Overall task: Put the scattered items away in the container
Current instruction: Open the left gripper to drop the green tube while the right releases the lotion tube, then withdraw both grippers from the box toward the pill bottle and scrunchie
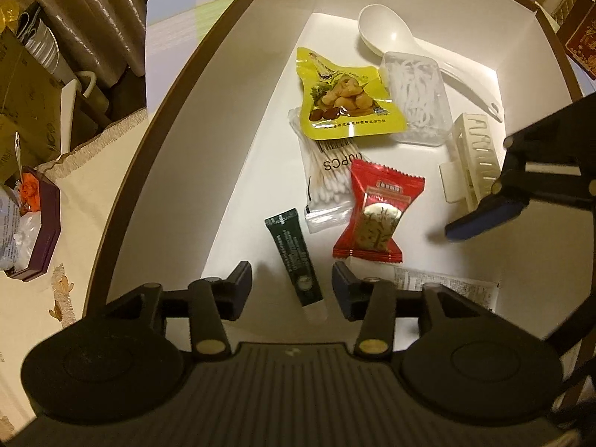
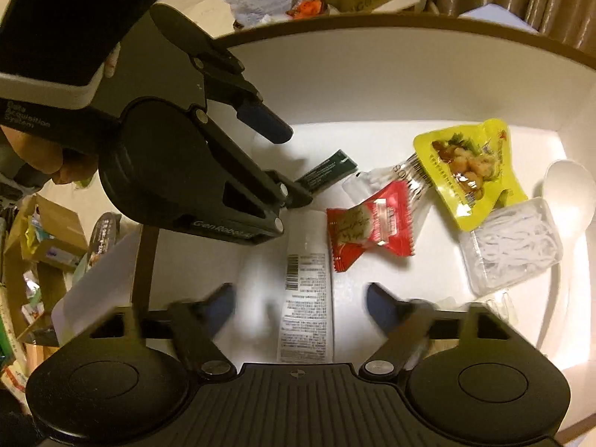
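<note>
Both grippers hang over the white container (image 1: 260, 85) with its brown rim, pointing steeply down into it.

Left gripper (image 1: 292, 288): jaws apart, nothing pressed between them. A dark green tube (image 1: 294, 257) lies flat on the container floor in the gap, low centre of the left wrist view, clear of both pads. Its long axis runs near vertical in the frame, slightly tilted; the pale cap end points toward the bottom edge, the crimped end toward upper left.

Right gripper (image 2: 301, 307): jaws wide apart and blurred, gripping nothing. A white tube (image 2: 307, 290) with barcode and fine print lies on the floor between them, untouched. Long axis near vertical in the right wrist view, the cap end up toward the middle of the frame, the flat end at the bottom under the gripper body.

Other items already in the container:
- red snack packet (image 1: 374, 210), centre, overlapping the cotton swab bag (image 1: 327, 178)
- yellow snack pouch (image 1: 346, 97) above, lying over the swab bag's top
- clear box of floss picks (image 1: 413, 97), right of the pouch
- white spoon (image 1: 387, 33), bowl at top centre, handle running to the lower right behind the box
- cream slotted holder (image 1: 469, 160), right side, beside the right gripper's finger
</note>
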